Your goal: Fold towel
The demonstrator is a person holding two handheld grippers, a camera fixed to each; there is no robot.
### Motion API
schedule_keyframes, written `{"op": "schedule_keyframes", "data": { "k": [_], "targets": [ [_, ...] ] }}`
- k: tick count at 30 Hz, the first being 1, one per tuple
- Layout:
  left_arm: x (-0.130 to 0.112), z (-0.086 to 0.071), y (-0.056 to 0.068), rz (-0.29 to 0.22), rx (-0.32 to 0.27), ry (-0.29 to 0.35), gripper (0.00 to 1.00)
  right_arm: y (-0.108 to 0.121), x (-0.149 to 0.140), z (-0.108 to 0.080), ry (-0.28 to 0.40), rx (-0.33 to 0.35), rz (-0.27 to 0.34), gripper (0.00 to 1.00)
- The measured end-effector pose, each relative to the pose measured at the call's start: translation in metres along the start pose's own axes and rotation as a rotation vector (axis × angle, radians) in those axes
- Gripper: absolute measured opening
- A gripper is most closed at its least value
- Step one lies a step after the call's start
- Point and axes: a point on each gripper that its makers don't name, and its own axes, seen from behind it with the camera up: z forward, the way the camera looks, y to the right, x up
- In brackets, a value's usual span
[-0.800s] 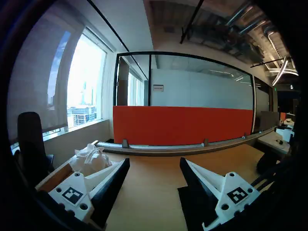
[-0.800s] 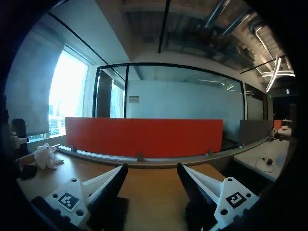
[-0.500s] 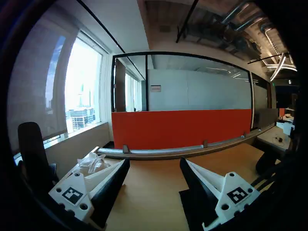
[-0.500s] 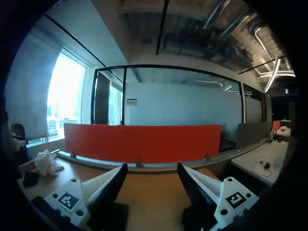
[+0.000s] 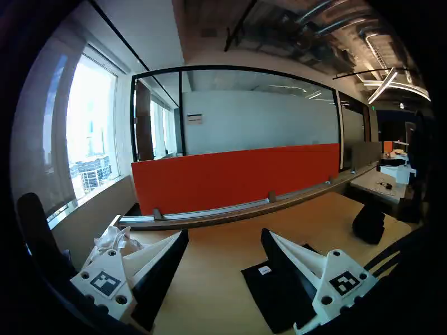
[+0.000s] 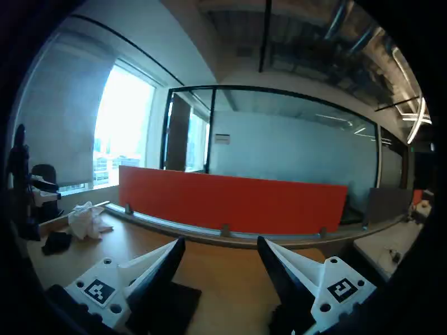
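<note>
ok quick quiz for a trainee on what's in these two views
1. What lies at the left of the light wooden desk in the right gripper view? A, a crumpled white bundle; B, a red mug; C, a blue book.
2. True or false: the left tool and the right tool are both open and grip nothing.
3. Fill in: the flat black towel lies on the desk, on the near side of a long ___ divider panel.
Key: 1 A; 2 true; 3 orange.

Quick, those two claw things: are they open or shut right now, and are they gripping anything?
Left gripper: open, holding nothing.
Right gripper: open, holding nothing.
</note>
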Motion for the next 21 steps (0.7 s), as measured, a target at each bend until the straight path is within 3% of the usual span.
{"op": "schedule_keyframes", "data": {
  "k": [6, 14, 21],
  "targets": [
    [0.006, 0.003, 0.026, 0.029, -0.128, -0.013, 0.96, -0.036, 0.004, 0.005, -0.028, 0.159, -0.059, 1.00],
    [-0.001, 0.003, 0.041, 0.072, -0.203, -0.040, 0.97, -0.061, -0.006, 0.007, -0.080, 0.257, -0.082, 1.00],
    [-0.029, 0.004, 0.058, 0.105, -0.275, -0.109, 0.96, -0.076, -0.041, 0.004, -0.170, 0.311, -0.110, 1.00]
  ]
}}
